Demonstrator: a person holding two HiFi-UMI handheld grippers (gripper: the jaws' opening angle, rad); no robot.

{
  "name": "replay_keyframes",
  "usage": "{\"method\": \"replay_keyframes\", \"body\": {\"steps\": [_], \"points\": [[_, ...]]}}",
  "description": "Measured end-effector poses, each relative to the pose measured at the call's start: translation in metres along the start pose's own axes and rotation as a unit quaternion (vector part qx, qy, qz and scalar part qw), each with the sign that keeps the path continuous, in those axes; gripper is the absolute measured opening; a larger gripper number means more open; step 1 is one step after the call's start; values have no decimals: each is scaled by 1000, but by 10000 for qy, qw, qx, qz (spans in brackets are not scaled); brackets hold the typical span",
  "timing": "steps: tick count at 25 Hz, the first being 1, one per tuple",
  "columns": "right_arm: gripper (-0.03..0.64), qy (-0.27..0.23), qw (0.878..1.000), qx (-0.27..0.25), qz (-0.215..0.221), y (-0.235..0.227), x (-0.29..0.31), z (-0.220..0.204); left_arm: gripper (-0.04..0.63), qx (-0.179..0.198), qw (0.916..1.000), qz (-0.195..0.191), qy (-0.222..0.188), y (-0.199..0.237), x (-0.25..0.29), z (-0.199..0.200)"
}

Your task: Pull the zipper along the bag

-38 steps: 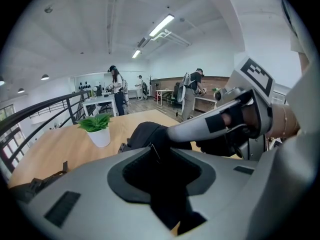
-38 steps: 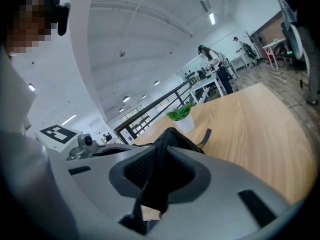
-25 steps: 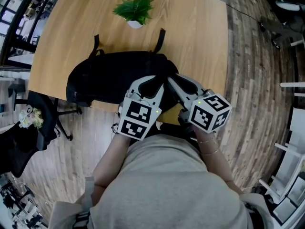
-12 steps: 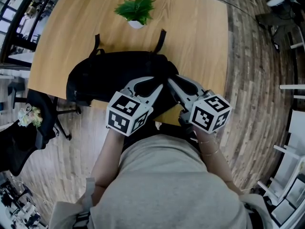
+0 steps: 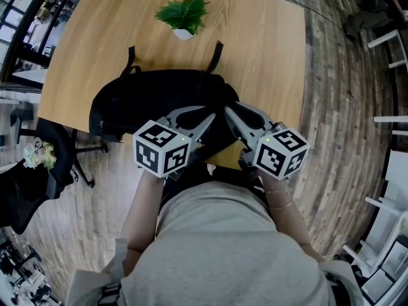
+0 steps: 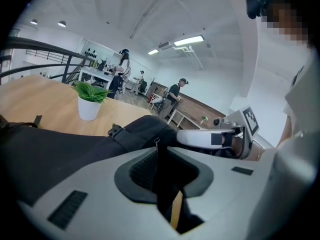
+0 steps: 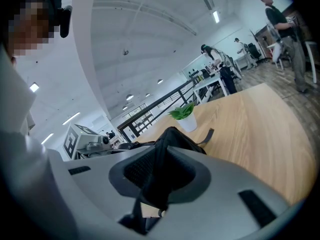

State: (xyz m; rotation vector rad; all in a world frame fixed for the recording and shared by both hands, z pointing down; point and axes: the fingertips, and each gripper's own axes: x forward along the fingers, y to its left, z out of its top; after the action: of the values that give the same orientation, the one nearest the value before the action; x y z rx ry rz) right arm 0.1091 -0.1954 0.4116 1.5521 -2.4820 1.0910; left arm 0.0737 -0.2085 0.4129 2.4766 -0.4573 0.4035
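Bag (image 5: 153, 101), black and slumped, lies at the near edge of the wooden table (image 5: 268, 56), mid-frame in the head view. On its right end the left gripper (image 5: 207, 121) pinches the zipper pull tab (image 6: 161, 179) (a small metal ring (image 6: 156, 143) shows just above the pads). The right gripper (image 5: 228, 111) beside it is clamped on a fold of bag fabric. A potted plant (image 5: 183, 14) stands at upper centre.

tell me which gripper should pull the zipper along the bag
left gripper: its jaws pinch what looks like the zipper pull. right gripper only clamps a fold of the bag, good for bracing.
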Motion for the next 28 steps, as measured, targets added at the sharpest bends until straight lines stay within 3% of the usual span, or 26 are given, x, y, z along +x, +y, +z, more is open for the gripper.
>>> {"method": "replay_keyframes", "body": {"steps": [7, 13, 28], "points": [[81, 7, 10000, -29, 1, 1, -1, 0, 44, -290, 9995, -64, -54, 1, -1, 1], [81, 25, 10000, -82, -15, 2, -1, 0, 23, -11, 9997, 261, 17, 8, -3, 1], [78, 119, 9994, -307, -62, -2, -2, 1, 18, 186, 9977, 555, -352, 5, -16, 9]]}}
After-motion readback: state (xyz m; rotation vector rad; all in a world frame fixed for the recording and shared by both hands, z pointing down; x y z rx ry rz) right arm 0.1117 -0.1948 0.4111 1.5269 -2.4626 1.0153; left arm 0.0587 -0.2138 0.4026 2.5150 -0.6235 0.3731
